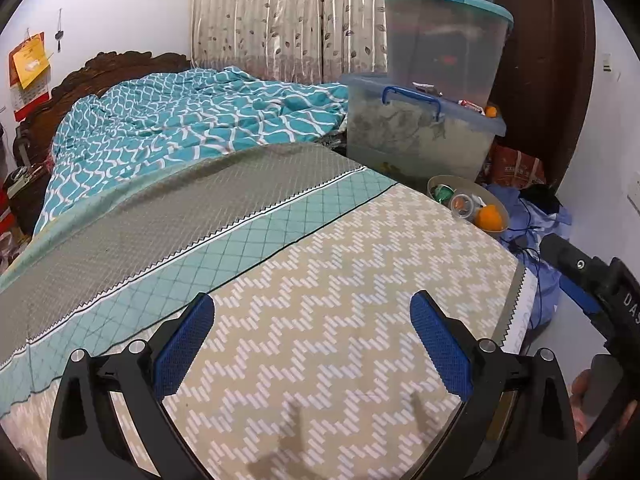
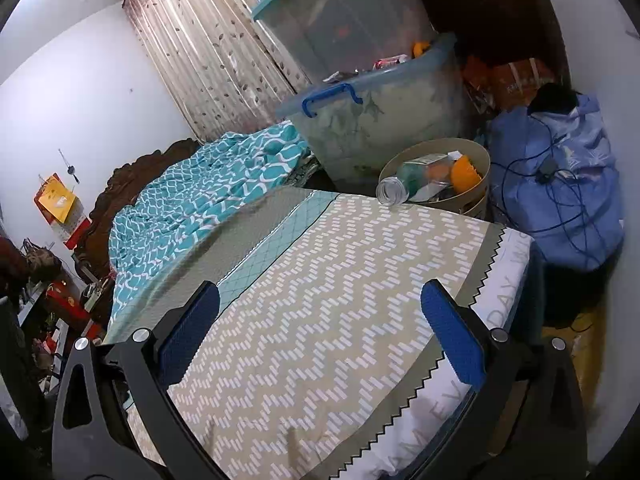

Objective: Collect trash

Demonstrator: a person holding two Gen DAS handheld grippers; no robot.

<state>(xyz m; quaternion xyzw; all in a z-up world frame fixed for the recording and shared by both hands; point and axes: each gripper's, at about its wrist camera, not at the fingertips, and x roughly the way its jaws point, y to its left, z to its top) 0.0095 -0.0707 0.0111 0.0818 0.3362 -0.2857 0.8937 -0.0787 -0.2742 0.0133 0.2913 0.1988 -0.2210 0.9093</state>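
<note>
A round beige bin (image 1: 502,208) stands beside the far right corner of the bed, also in the right wrist view (image 2: 478,158). It holds trash: a clear plastic bottle (image 2: 394,190) lying over its rim, an orange peel (image 2: 464,172), a small plastic cup (image 1: 464,204) and wrappers. My left gripper (image 1: 312,344) is open and empty above the patterned bedspread (image 1: 320,320). My right gripper (image 2: 320,332) is open and empty above the same bedspread (image 2: 320,280), near the bed's right edge. The right gripper's body (image 1: 592,280) shows at the right of the left wrist view.
A teal quilt (image 1: 180,120) lies bunched at the head of the bed. Stacked plastic storage boxes (image 1: 424,132) stand behind the bin. A blue cloth bundle with cables (image 2: 560,192) lies on the floor at right. Curtains (image 1: 280,20) hang behind.
</note>
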